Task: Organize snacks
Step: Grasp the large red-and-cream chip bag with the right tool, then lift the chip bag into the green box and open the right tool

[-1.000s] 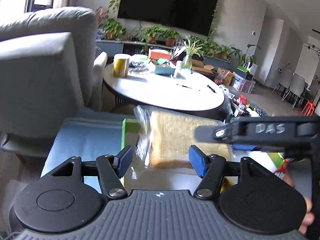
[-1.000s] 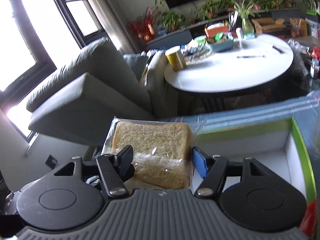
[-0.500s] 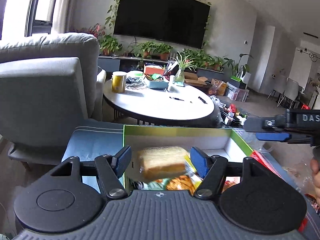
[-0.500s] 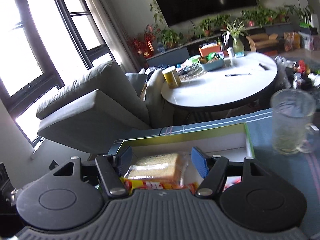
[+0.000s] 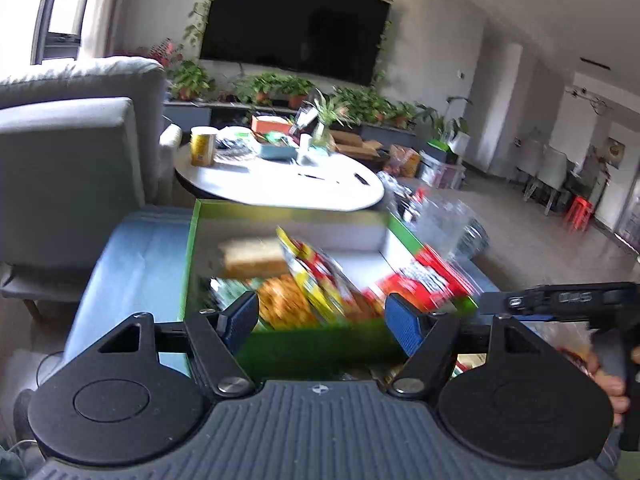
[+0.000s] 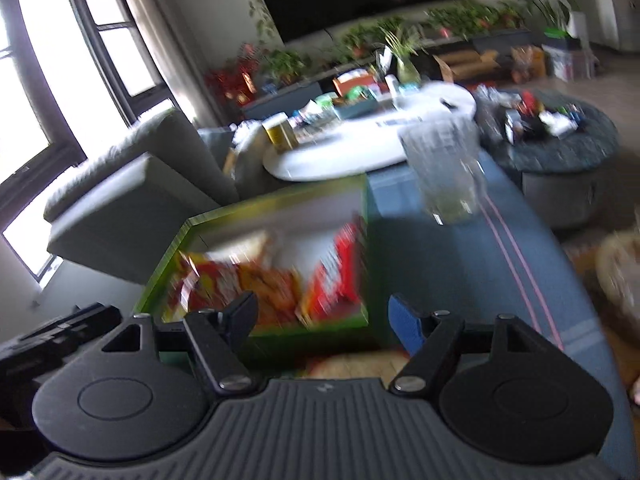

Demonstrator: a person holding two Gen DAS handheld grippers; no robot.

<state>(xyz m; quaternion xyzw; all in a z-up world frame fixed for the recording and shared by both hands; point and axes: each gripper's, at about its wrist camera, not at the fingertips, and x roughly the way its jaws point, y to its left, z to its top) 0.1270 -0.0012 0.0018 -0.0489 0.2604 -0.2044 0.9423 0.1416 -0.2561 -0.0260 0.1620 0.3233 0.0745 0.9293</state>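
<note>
Fingers of the left gripper point(image 5: 322, 322) stand spread with nothing between them, and the right gripper point(image 6: 322, 320) is likewise spread and empty. Just beyond both sits the green-rimmed cardboard box point(image 5: 188, 264) on the blue striped cloth point(image 6: 440, 264). Inside it lie blurred red and yellow crinkly snack packets point(image 5: 320, 280) and, toward the far left, a bagged slice of brown bread point(image 5: 252, 258). The packets look light, slick and crushable, so a gentle pinch on a sealed edge would likely serve best. A clear glass mug point(image 6: 444, 172) stands beyond the box, fragile; farther off is a round white table point(image 5: 280, 184).
</note>
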